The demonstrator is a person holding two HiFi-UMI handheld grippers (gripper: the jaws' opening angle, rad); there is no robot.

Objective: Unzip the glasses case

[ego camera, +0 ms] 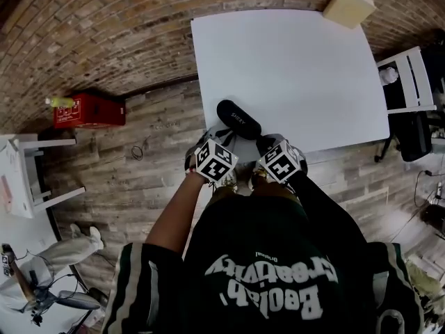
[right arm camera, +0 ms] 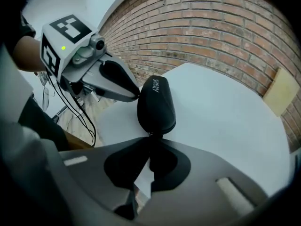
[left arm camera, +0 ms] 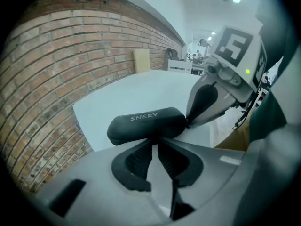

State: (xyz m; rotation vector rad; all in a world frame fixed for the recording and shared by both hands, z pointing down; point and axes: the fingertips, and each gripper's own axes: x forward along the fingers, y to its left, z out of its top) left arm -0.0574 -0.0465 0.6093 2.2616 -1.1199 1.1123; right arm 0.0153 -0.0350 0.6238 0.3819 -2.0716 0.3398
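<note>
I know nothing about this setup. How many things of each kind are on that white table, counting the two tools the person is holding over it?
Glasses case, black: 1
Beige box, at the table's far corner: 1
Handheld grippers: 2, the left gripper and the right gripper
Total: 4

desk (ego camera: pixel 299 68): white, rect. | on it: black glasses case (ego camera: pixel 238 119), nr front edge | far rt corner: tan board (ego camera: pixel 348 5), upright
</note>
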